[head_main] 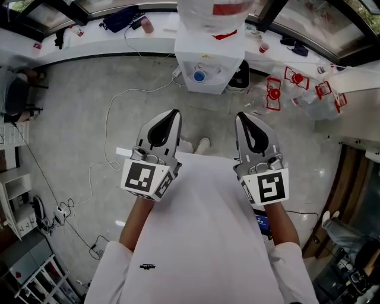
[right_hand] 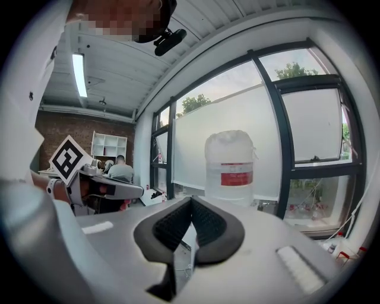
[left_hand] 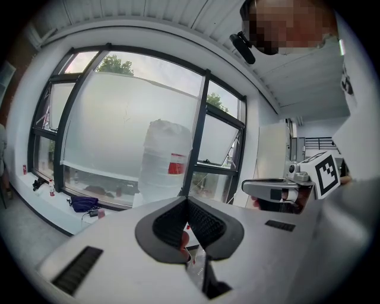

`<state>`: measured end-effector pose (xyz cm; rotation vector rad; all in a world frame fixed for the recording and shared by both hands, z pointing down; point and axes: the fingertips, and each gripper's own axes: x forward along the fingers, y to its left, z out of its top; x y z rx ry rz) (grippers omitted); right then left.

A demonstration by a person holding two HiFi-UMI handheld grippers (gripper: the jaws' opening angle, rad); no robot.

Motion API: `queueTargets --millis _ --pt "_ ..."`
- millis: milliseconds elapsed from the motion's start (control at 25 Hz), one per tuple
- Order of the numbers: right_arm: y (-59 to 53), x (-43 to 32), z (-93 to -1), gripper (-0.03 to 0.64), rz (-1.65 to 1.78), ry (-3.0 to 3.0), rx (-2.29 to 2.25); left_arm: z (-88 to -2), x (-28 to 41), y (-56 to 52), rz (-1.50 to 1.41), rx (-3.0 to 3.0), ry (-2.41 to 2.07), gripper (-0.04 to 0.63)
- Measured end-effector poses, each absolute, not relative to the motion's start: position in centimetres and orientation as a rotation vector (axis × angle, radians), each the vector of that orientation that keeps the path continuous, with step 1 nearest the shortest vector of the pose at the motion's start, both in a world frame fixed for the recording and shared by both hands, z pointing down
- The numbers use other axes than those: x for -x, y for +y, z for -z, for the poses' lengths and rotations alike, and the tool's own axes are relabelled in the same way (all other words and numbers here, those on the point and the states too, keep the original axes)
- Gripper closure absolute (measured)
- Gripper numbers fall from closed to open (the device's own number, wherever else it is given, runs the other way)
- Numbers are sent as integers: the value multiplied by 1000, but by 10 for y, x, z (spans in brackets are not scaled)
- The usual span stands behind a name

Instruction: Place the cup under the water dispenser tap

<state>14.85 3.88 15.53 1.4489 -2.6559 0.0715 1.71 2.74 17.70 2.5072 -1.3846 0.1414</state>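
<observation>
At your left, the left gripper (head_main: 173,113) is held close to your chest, well above the floor (head_main: 77,119), with its jaws pressed together and nothing pinched between them. It points straight ahead, which I judge to be a resting carry that keeps its camera on the target.

Far ahead, between the two grippers, stands the water dispenser (head_main: 205,66), backed against the window counter (head_main: 107,46) with its big bottle (head_main: 209,13) on top. On its front ledge, right by the taps, sits a small blue round thing (head_main: 199,76). It may be a cup already in place, but it is too small to tell.

At your right, the right gripper (head_main: 242,116) mirrors the left: level, aimed at the dispenser, jaws closed on nothing.

Farther right, a small red cup (head_main: 263,46) stands on the counter, apart from the dispenser.

With both grippers empty, this fits either a cup still waiting on the counter or one already set beneath the tap. If the red cup is your target, it sits nearer your right side.
</observation>
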Motion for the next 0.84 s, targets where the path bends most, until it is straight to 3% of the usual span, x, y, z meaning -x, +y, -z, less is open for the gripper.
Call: queueTargets --millis 840 --pt "40 -158 -155 620 -170 -2651 -1544 -170 -21 25 -80 -2497 -1377 588"
